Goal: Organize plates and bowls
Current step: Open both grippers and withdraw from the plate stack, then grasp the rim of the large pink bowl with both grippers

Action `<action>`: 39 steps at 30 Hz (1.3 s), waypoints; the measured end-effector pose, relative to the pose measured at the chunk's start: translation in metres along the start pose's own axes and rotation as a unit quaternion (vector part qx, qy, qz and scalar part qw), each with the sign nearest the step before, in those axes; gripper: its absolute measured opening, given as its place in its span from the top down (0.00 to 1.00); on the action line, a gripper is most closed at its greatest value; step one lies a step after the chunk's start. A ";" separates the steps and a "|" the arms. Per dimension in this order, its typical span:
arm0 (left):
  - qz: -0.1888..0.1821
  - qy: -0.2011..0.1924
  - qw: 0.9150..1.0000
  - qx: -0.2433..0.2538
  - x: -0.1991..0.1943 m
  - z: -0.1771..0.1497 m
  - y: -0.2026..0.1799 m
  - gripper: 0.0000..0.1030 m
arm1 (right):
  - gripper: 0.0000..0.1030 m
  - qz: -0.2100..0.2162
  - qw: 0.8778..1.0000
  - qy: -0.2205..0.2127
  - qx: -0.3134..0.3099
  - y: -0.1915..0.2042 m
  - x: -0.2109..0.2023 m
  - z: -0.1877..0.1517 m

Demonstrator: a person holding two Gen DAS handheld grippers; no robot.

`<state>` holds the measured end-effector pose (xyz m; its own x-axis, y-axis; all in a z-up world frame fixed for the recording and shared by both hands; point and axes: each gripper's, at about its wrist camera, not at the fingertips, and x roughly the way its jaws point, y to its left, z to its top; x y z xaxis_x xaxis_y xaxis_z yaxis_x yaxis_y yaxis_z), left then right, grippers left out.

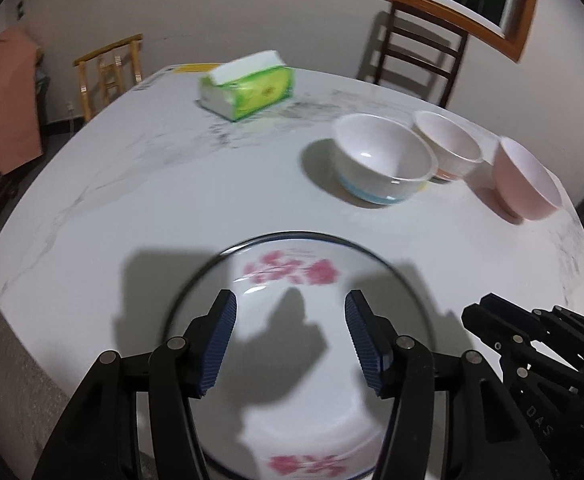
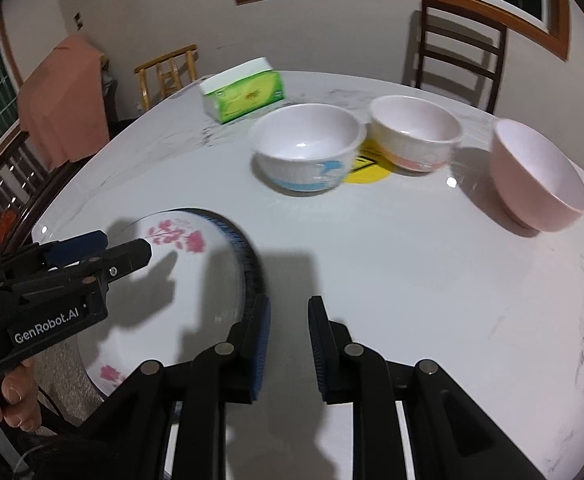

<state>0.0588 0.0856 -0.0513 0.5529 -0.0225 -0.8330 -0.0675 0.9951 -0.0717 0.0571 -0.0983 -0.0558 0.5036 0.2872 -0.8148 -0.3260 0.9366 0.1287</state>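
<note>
The left tool (image 1: 291, 340) is held apart and empty above the white pink-flowered plate (image 1: 292, 360) at lower centre, while the nearly closed, empty right tool (image 2: 289, 350) is nearer the three bowls at upper right.

Your left wrist camera looks steeply down over the floral plate (image 1: 292, 360) at the tabletop's (image 1: 132, 184) near edge, facing the far edge and window. Your right wrist camera sits just to its right, close above the tabletop, facing likewise. Both views share the plate, three bowls (image 2: 306, 148) and tissue pack (image 2: 244, 94).
</note>
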 end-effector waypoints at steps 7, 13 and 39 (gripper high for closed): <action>-0.034 0.014 0.998 0.050 0.004 0.021 -0.055 0.48 | 0.81 -0.030 0.998 0.002 0.049 -0.068 -0.018 -0.001; -0.052 0.016 0.995 0.088 0.007 0.045 -0.109 0.48 | 0.81 -0.071 0.993 -0.011 0.096 -0.140 -0.043 0.009; -0.105 0.090 0.990 0.040 0.096 0.151 -0.243 0.50 | 0.81 -0.094 0.977 0.017 0.193 -0.306 -0.002 0.104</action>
<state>0.2536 -0.1439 -0.0310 0.3908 -0.2392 -0.8889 0.1033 0.9709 -0.2159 0.2389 -0.3645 -0.0343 0.4957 0.1027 -0.8624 0.0978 0.9801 0.1729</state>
